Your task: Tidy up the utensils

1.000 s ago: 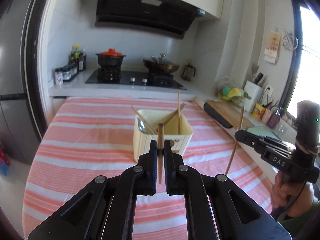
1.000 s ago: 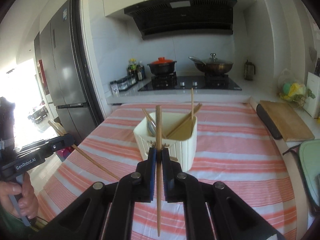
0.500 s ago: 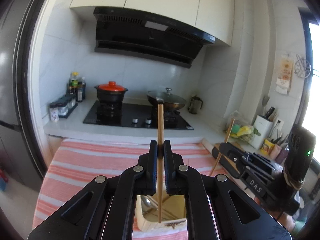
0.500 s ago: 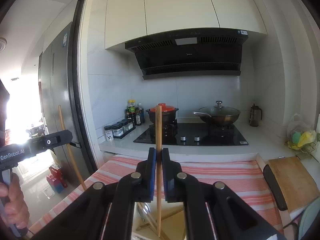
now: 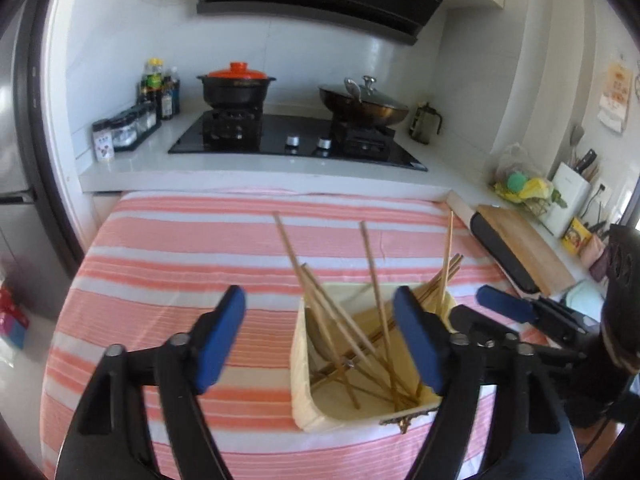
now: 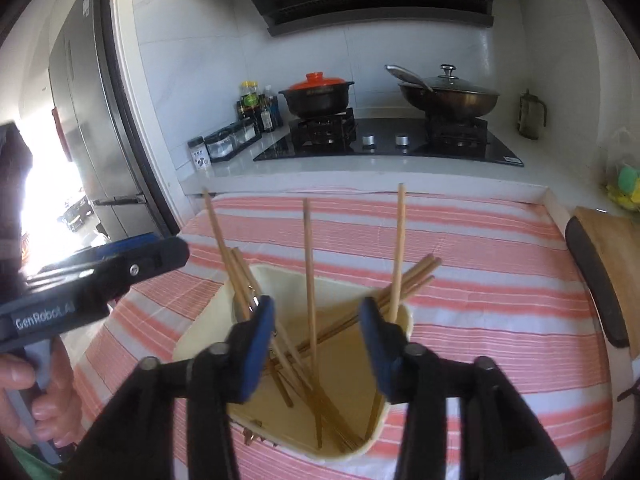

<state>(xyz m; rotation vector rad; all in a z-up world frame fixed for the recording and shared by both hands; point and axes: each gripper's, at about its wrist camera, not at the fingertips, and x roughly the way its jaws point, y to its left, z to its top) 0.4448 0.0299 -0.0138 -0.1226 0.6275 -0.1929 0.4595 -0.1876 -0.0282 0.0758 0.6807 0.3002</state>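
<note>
The desk, under a pink-and-white striped cloth, carries a cream utensil holder at about five o'clock in the left wrist view, dead centre in the right. Over it hang the left hand-held gripper and the right hand-held gripper, both spread wide and holding nothing. The wooden chopsticks lean loosely inside the holder, tips fanning toward twelve o'clock. They look light, stiff and smooth, likely to roll or pivot; pinching one mid-shaft, above the rim, seems safest.
</note>
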